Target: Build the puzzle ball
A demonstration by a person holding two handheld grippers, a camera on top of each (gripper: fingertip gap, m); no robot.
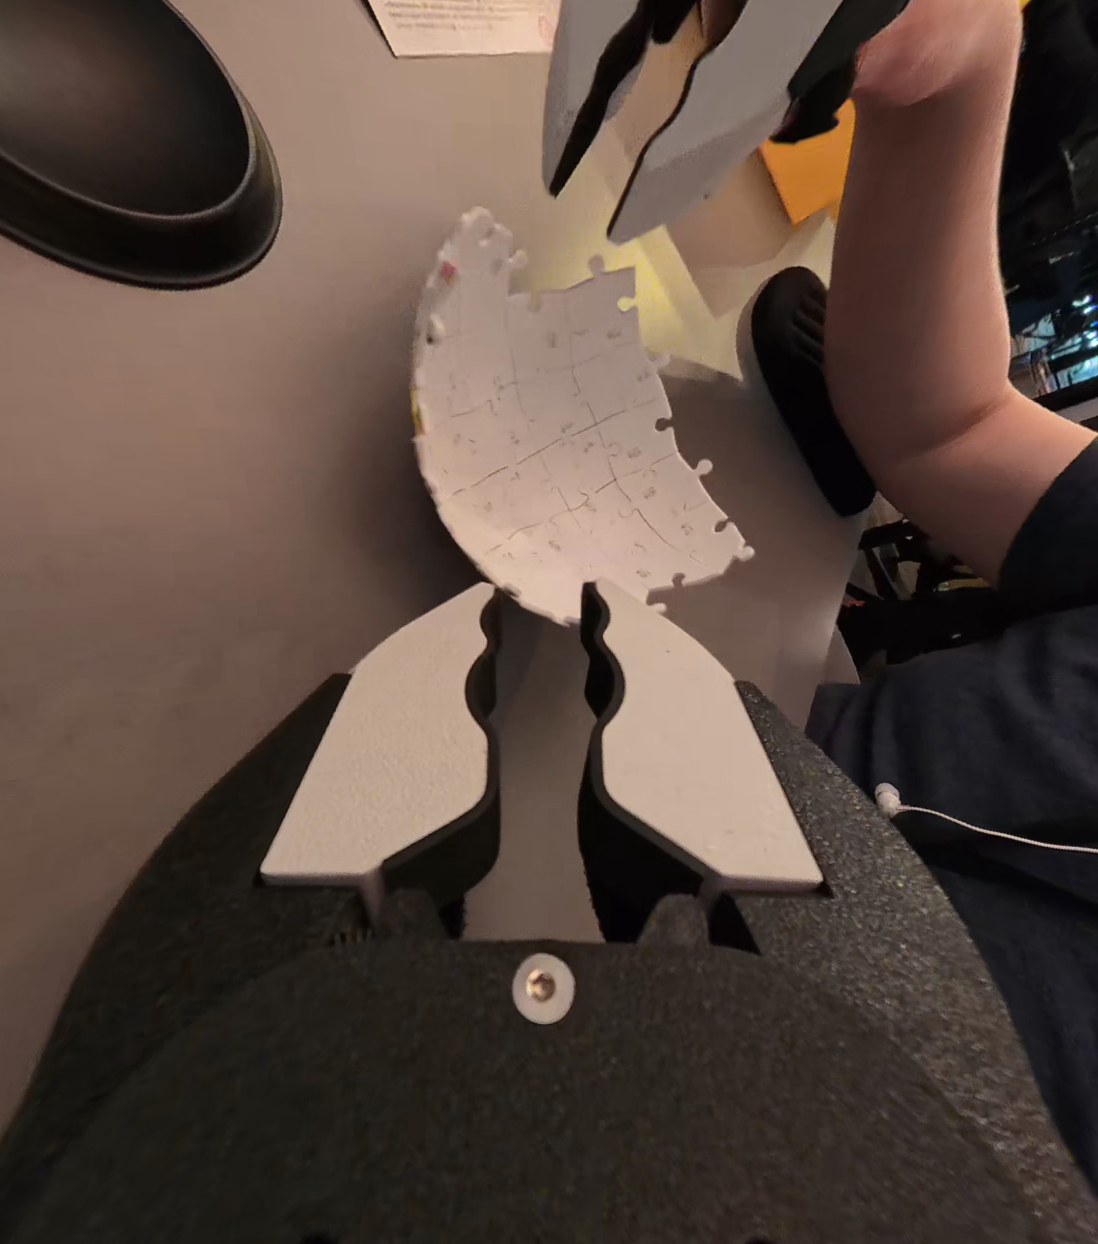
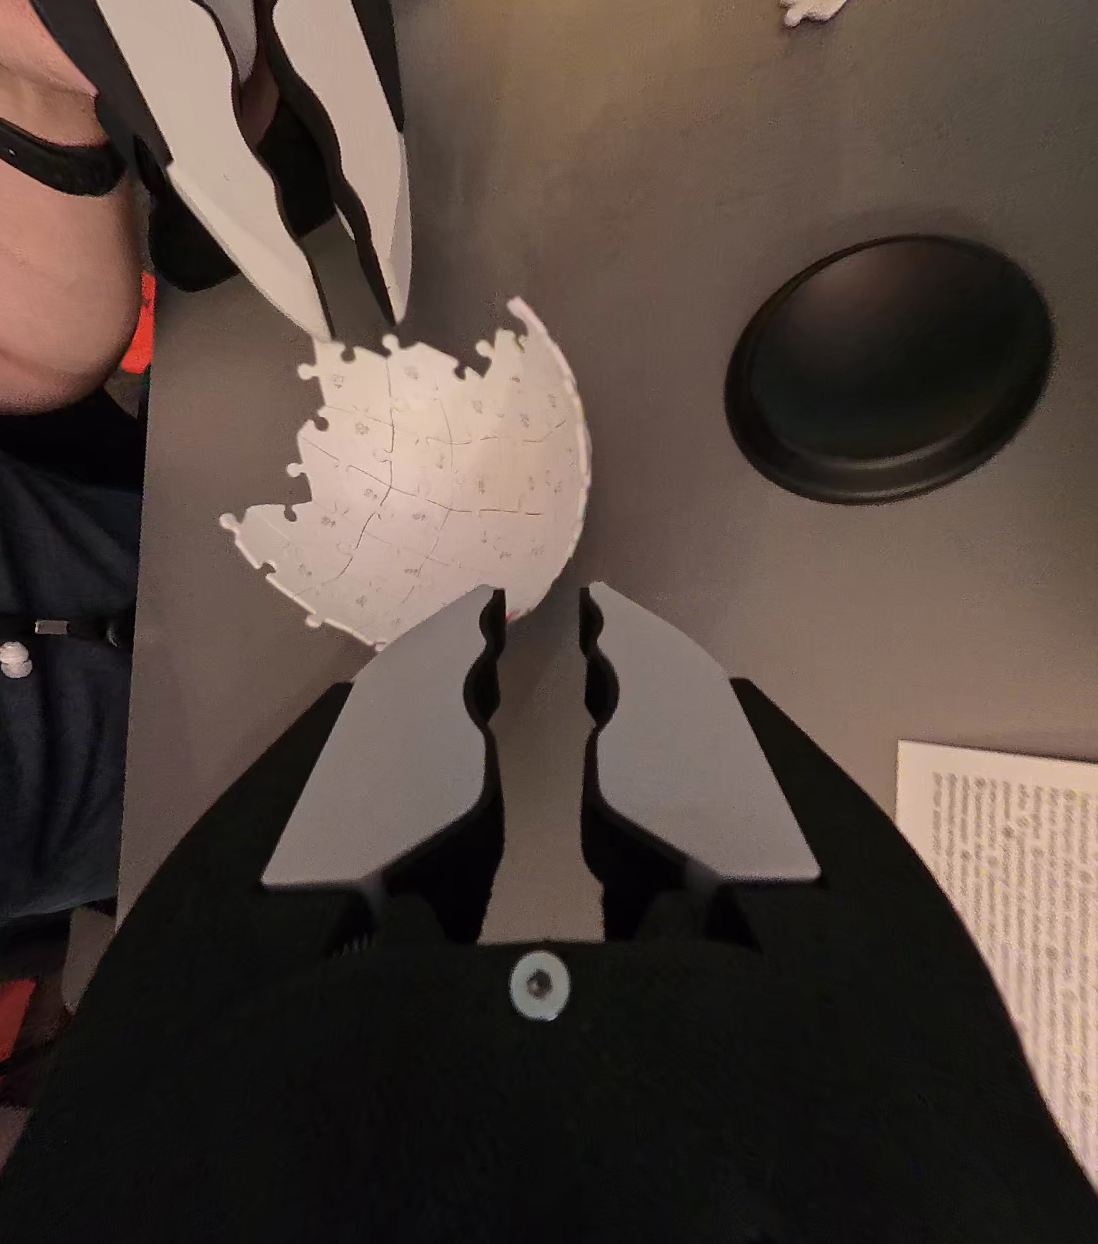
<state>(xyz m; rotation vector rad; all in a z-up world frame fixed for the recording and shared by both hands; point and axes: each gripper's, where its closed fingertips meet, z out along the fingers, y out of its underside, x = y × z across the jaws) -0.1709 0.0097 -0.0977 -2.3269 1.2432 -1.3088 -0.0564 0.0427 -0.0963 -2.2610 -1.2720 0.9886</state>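
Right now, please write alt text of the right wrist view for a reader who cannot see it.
A partly built white puzzle ball, a curved shell of joined pieces, sits on a grey table between two grippers. The right gripper is open at its lower edge; the left gripper reaches its top edge. A black round dish and a printed sheet lie right.

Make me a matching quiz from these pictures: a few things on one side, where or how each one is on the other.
Things:
1. puzzle shell
2. black dish
3. printed sheet
4. right gripper

States:
A. flat at the table's edge
B. jaws apart, holding nothing
C. curved, white, part-built
D. round, on the table, beside the shell

Pairs: 1-C, 2-D, 3-A, 4-B
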